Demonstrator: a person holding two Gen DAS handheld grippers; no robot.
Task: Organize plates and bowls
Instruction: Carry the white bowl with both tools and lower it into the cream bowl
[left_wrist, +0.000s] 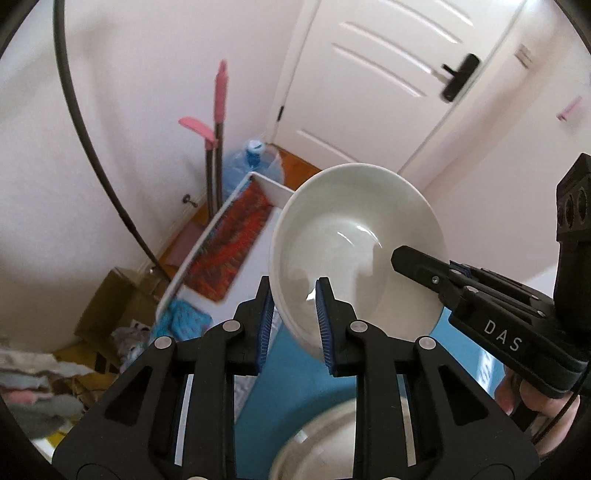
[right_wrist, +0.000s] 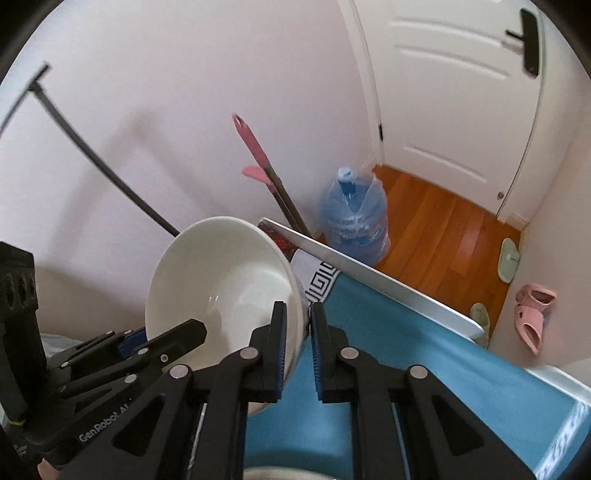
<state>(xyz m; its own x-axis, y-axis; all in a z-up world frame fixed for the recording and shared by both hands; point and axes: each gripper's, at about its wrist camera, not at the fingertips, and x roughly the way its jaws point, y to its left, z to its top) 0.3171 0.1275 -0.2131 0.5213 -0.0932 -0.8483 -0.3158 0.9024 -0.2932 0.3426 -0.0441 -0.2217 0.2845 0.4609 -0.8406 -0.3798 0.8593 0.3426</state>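
Observation:
A white bowl is held in the air, tilted, above a table with a blue cloth. My left gripper is shut on its near rim, one blue pad inside, one outside. My right gripper is shut on the opposite rim of the same bowl. The right gripper's fingers show in the left wrist view, reaching into the bowl from the right. The left gripper's fingers show at the left of the right wrist view. Another white dish lies on the cloth below.
The white table edge runs diagonally. Beyond it stand a blue water jug and pink-handled mops against the wall. A red mat lies on the table. Slippers lie on the wooden floor by a white door.

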